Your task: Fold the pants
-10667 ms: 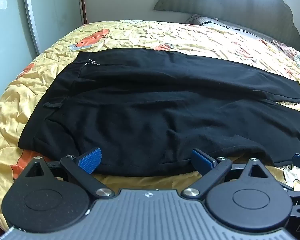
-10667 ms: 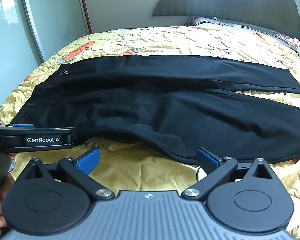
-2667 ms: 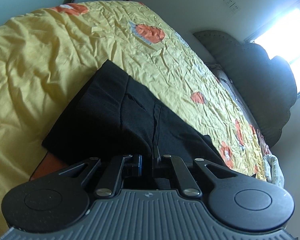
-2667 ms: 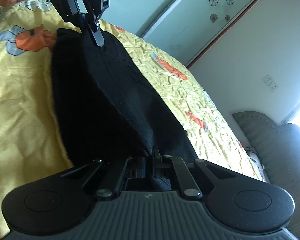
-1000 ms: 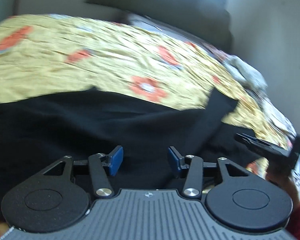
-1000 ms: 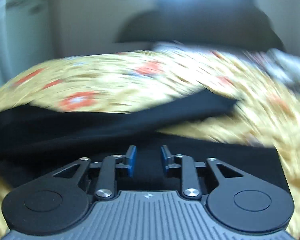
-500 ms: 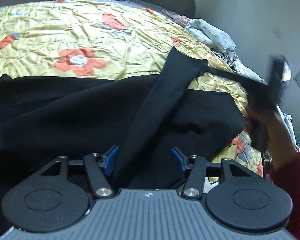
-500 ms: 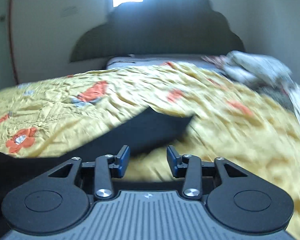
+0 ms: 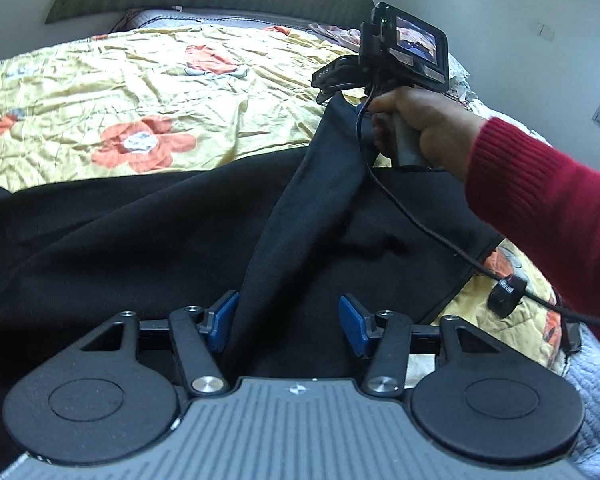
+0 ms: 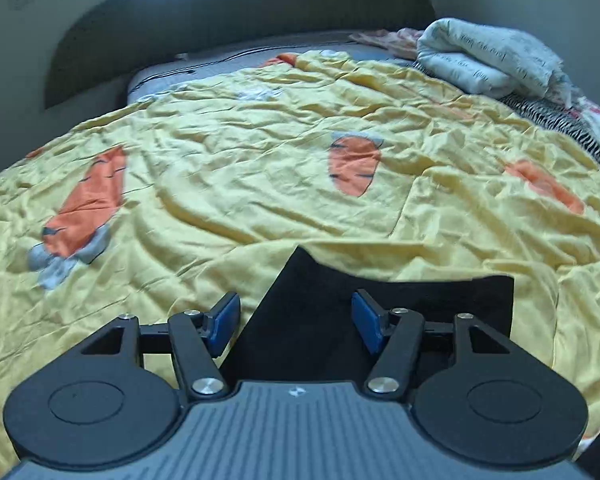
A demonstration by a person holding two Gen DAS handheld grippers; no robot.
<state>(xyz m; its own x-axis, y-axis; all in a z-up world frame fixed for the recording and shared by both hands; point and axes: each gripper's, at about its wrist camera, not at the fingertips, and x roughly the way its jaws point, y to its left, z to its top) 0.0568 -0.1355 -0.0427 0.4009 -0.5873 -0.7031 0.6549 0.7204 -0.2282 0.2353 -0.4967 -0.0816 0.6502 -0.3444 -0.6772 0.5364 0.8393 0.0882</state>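
The black pants (image 9: 132, 224) lie across the yellow bedspread (image 9: 112, 80). One leg end rises as a narrow ridge (image 9: 300, 200) from between my left gripper's fingers up to my right gripper (image 9: 332, 88), held by a hand in a red sleeve (image 9: 540, 200). My left gripper (image 9: 289, 325) has its jaws apart and closing, the ridge running between the blue pads (image 9: 224, 318) without being pinched. In the right wrist view, my right gripper (image 10: 296, 324) is opening, and a pointed corner of the pants (image 10: 304, 280) stands loose between its pads.
A folded white blanket (image 10: 488, 56) lies at the far right by the dark headboard (image 10: 260, 12). A black cable (image 9: 420, 224) with a small cylinder (image 9: 506, 290) hangs from the right gripper over the pants. The bed's grey quilted edge (image 9: 596, 400) is at the right.
My right gripper has swung across to the leg end and its jaws have widened around the cloth corner. The left gripper has dropped a little closer over the ridge of the pants.
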